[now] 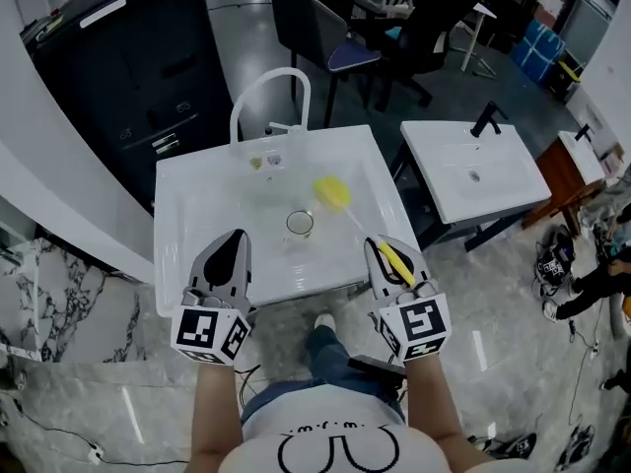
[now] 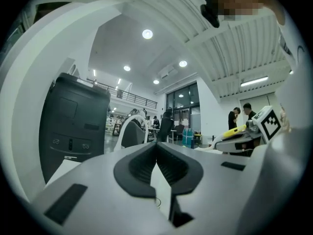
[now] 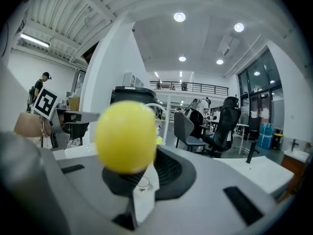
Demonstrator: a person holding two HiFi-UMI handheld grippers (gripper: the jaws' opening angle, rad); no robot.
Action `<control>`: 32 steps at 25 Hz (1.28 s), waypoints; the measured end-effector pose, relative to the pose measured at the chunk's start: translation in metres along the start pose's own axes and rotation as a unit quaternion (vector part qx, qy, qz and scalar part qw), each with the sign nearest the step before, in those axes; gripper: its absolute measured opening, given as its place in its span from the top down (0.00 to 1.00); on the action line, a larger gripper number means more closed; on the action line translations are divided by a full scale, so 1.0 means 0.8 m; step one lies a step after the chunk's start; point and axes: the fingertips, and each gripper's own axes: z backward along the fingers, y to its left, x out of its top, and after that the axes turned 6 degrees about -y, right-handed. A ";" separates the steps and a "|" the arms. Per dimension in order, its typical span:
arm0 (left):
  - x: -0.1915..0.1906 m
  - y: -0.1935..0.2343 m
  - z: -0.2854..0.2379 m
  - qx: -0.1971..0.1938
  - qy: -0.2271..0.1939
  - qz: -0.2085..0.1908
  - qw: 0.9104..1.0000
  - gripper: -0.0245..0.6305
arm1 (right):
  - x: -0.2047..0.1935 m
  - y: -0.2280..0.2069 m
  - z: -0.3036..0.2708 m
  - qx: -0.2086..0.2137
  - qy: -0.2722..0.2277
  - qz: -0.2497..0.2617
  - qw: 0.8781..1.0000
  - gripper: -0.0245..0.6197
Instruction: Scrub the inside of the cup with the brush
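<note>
Cup (image 1: 300,225) sits in the sink (image 1: 197,215), mid-basin. Faucet (image 1: 268,92) on the back rim. Brush (image 1: 332,193) head just behind-right of the cup, handle running back into the right gripper (image 1: 383,247) at the near-right edge. Left gripper (image 1: 235,239) over the near-left edge. Second sink (image 1: 473,170) to the right, apart. Chair (image 1: 315,28) behind, cabinet (image 1: 128,57) behind-left.

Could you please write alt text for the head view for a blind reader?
A person holds two grippers at the near edge of a white sink. The right gripper grips a yellow brush reaching over the basin by a clear cup; the left gripper is shut and empty.
</note>
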 end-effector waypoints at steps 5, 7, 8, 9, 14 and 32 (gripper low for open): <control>-0.037 0.009 -0.065 0.022 0.034 -0.022 0.999 0.94 | -0.011 -0.050 -0.058 0.036 0.011 -0.002 0.999 0.90; -0.055 0.013 -0.089 0.026 0.053 -0.015 0.998 0.94 | -0.018 -0.065 -0.079 0.054 0.018 -0.003 0.998 0.90; -0.065 0.016 -0.100 0.028 0.065 -0.012 0.997 0.94 | -0.022 -0.072 -0.090 0.063 0.021 -0.003 0.998 0.90; -0.077 0.018 -0.110 0.029 0.079 -0.011 0.996 0.94 | -0.026 -0.079 -0.100 0.071 0.025 -0.003 0.997 0.90; -0.139 0.013 -0.135 0.010 0.157 -0.008 0.987 0.64 | -0.052 -0.099 -0.136 0.104 0.043 -0.017 0.993 0.90; -0.385 0.007 -0.110 -0.165 0.505 -0.072 0.844 0.72 | -0.140 -0.082 -0.179 0.155 0.162 -0.051 0.973 0.90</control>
